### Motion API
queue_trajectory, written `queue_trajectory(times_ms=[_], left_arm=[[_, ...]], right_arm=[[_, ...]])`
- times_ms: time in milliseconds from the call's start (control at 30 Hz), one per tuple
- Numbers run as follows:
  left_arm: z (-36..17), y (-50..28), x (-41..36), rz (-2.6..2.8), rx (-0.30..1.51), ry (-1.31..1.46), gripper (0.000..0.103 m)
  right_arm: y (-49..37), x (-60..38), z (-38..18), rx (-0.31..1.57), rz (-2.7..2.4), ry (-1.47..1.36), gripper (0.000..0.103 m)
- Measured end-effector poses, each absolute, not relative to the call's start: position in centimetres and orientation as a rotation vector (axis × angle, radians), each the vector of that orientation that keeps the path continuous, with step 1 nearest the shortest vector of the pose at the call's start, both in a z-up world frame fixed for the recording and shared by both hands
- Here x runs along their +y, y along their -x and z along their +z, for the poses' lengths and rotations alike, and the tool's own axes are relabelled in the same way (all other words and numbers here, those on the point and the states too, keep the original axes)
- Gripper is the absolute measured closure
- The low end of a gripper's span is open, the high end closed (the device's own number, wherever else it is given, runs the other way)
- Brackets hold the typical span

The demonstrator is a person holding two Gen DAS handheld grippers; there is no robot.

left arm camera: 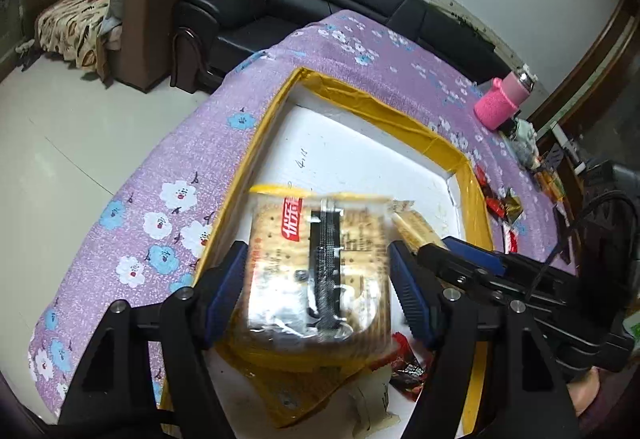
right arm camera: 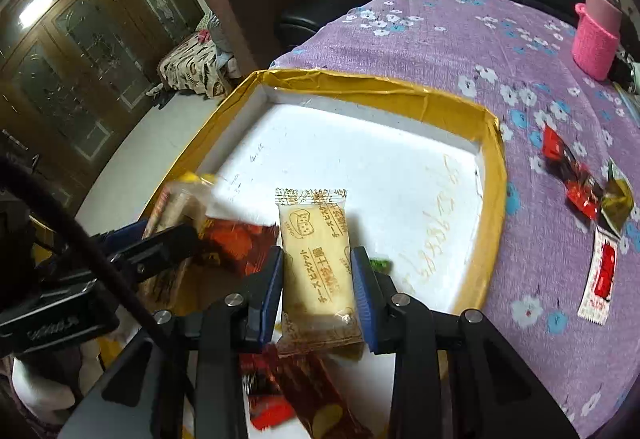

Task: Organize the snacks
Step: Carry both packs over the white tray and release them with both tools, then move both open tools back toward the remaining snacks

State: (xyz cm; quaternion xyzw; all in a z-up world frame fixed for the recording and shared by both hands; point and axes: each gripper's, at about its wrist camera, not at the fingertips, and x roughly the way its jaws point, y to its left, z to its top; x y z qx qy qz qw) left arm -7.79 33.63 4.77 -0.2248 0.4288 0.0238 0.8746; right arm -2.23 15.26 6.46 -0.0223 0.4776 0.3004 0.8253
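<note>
My left gripper (left arm camera: pixel 318 275) is shut on a clear cracker pack (left arm camera: pixel 316 263) with a red label, held above the near end of a white foam tray with a yellow taped rim (left arm camera: pixel 404 119). My right gripper (right arm camera: pixel 318 283) is shut on a pale yellow cheese biscuit pack (right arm camera: pixel 314 259) over the same tray (right arm camera: pixel 494 175). The left gripper and its cracker pack (right arm camera: pixel 176 207) show at the left of the right wrist view. Red and brown snack packets (right arm camera: pixel 240 243) lie in the tray's near end under both grippers.
The tray sits on a purple flowered tablecloth (right arm camera: pixel 460 39). Loose snacks lie on the cloth to the right: red wrappers (right arm camera: pixel 568 175), a gold one (right arm camera: pixel 618 199), a white and red sachet (right arm camera: pixel 600 279). A pink-sleeved bottle (right arm camera: pixel 596 35) stands far right. Sofas stand behind the table.
</note>
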Motion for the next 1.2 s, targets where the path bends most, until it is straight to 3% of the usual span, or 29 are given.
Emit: queue_trajectory(times_ms=[267, 500, 933, 1200], left_arm=[[6.7, 10.2, 34.0, 0.016, 0.795, 0.533, 0.019], [7.8, 13.4, 31.6, -0.088, 0.707, 0.638, 0.019], [10.7, 15.2, 20.7, 0.166, 0.711, 0.143, 0.019], [10.5, 15.0, 16.8, 0.165, 0.729, 0.03, 0.019]], right_arm=[[2.6, 14.3, 7.2, 0.996, 0.667, -0.051, 0.064], [5.5, 10.5, 9.8, 0.877, 0.661, -0.062, 0.059], [8.1, -0.4, 9.0, 0.821, 0.514, -0.129, 0.055], [8.9, -6.0, 8.2, 0.81, 0.446, -0.176, 0.052]])
